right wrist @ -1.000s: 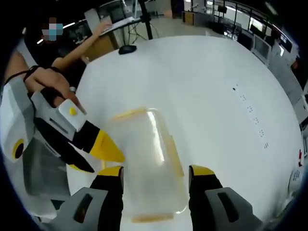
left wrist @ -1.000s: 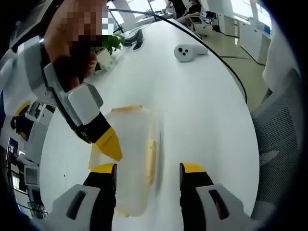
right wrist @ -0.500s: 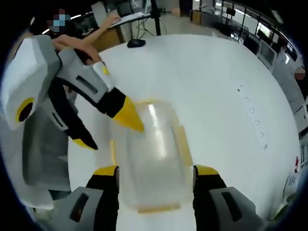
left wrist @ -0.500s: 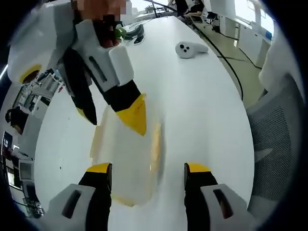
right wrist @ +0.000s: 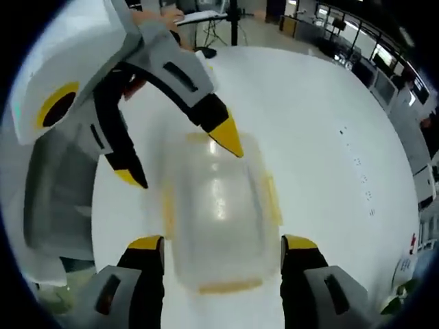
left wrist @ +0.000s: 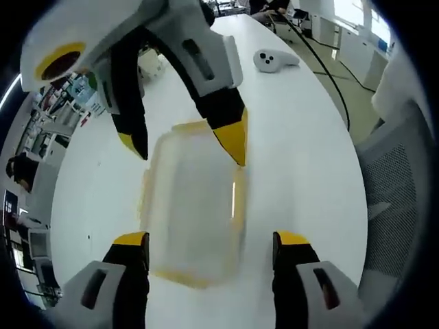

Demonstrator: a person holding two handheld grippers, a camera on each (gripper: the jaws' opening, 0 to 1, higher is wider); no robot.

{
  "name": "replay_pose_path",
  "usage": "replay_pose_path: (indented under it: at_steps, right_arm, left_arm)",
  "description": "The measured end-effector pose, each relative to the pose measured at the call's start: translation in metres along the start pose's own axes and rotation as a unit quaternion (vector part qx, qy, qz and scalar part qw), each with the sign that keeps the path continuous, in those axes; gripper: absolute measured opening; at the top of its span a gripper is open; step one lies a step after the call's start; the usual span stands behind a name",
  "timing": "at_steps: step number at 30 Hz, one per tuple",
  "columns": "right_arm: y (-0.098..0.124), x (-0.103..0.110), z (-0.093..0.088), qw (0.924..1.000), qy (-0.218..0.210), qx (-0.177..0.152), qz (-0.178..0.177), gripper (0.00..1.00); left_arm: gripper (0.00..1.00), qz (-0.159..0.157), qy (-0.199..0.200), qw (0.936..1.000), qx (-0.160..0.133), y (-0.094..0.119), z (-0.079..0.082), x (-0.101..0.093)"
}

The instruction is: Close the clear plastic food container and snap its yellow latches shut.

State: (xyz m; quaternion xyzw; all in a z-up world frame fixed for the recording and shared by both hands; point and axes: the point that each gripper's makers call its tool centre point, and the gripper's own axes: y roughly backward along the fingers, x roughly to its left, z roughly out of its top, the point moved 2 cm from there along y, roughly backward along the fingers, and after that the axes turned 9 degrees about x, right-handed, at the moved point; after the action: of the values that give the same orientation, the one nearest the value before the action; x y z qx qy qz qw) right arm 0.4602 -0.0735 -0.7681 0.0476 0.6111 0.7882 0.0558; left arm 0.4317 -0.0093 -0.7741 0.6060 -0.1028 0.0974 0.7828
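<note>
Compared with a moment ago, both grippers now stand over the clear food container from opposite ends of it on the white table. The left gripper and right gripper have their jaws spread wide, holding nothing. The yellow latches look not yet snapped, so pressing should follow. No readable writing appears.

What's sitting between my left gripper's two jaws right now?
In the left gripper view, the clear food container lies on the white table between the left gripper's open jaws, its yellow latches along the edges.
</note>
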Motion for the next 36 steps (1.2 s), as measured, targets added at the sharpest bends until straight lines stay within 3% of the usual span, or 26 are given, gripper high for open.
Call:
replay_pose_path:
  at_steps: [22,36]
  right_arm:
    - [-0.015,0.001,-0.017,0.9993,0.021,0.015,-0.027,0.78]
    - [-0.027,-0.006,-0.027,0.9979,0.024,0.022,-0.056,0.84]
  left_arm:
    - [0.81,-0.009,-0.012,0.9997,0.02,-0.015,-0.008,0.023]
    - [0.83,-0.024,-0.016,0.999,0.034,-0.035,-0.014,0.024]
